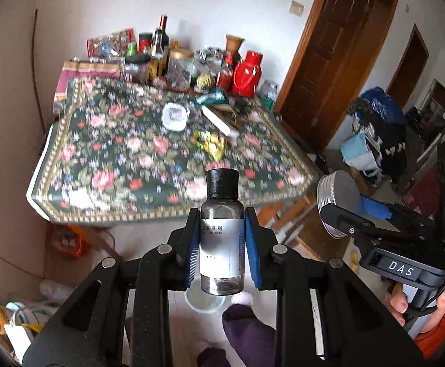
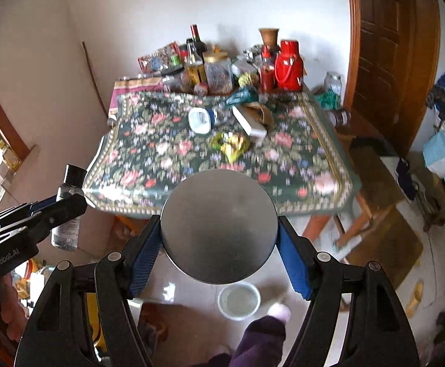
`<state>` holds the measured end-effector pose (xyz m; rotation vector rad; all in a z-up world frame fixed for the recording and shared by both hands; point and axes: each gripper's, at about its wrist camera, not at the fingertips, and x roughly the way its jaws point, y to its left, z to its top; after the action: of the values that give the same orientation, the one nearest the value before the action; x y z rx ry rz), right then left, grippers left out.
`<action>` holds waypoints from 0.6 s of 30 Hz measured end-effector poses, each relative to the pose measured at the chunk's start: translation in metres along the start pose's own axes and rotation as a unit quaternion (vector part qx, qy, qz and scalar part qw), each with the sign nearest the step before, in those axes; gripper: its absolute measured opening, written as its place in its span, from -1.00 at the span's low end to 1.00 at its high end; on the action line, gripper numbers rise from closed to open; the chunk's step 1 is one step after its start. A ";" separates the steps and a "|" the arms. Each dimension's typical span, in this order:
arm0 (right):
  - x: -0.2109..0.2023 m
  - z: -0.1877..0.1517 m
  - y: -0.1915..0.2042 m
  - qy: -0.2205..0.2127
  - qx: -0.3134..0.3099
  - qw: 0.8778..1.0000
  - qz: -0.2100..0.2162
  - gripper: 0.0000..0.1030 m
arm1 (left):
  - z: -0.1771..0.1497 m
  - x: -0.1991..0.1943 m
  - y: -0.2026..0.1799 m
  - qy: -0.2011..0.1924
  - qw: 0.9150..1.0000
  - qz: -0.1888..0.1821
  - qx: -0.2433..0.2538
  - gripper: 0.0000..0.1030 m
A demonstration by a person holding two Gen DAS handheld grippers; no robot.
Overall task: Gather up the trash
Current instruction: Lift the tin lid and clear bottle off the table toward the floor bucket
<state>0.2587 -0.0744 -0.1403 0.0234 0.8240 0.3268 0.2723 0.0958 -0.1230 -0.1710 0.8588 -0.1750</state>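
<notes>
My left gripper point(image 1: 222, 223) is shut on a small clear bottle point(image 1: 222, 244) with a black cap and a white label, held upright in front of the table; it also shows in the right wrist view point(image 2: 66, 214). My right gripper point(image 2: 219, 229) is shut on a round silver tin point(image 2: 218, 226), seen from the side in the left wrist view point(image 1: 337, 202). On the floral tablecloth point(image 1: 124, 153) lie a crumpled yellow wrapper point(image 1: 211, 144), a white plastic tub point(image 1: 175, 117), a long white box point(image 1: 221, 120) and a teal wrapper point(image 1: 211, 98).
Bottles, jars and a red thermos point(image 1: 248, 73) crowd the table's far edge. A white bucket point(image 2: 238, 301) stands on the floor below the grippers, beside my foot point(image 2: 262, 336). A wooden door point(image 1: 332, 61) and piled bags point(image 1: 372, 134) are at the right.
</notes>
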 end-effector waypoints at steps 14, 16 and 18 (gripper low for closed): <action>0.063 -0.062 -0.018 0.084 -0.005 0.996 -0.004 0.36 | -0.078 0.083 0.000 0.097 0.995 0.004 -0.018 -0.47; 0.080 -0.073 -0.024 0.097 -0.009 0.995 -0.001 0.36 | -0.093 0.108 0.006 0.112 0.993 0.008 -0.031 -0.47; 0.100 -0.084 -0.029 0.109 -0.012 0.994 0.005 0.36 | -0.107 0.130 0.012 0.121 0.992 0.013 -0.042 -0.47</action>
<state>0.2688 -0.0816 -0.2733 -0.0315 1.0366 0.3520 0.2756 0.0700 -0.2898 -0.2209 1.1111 -0.1368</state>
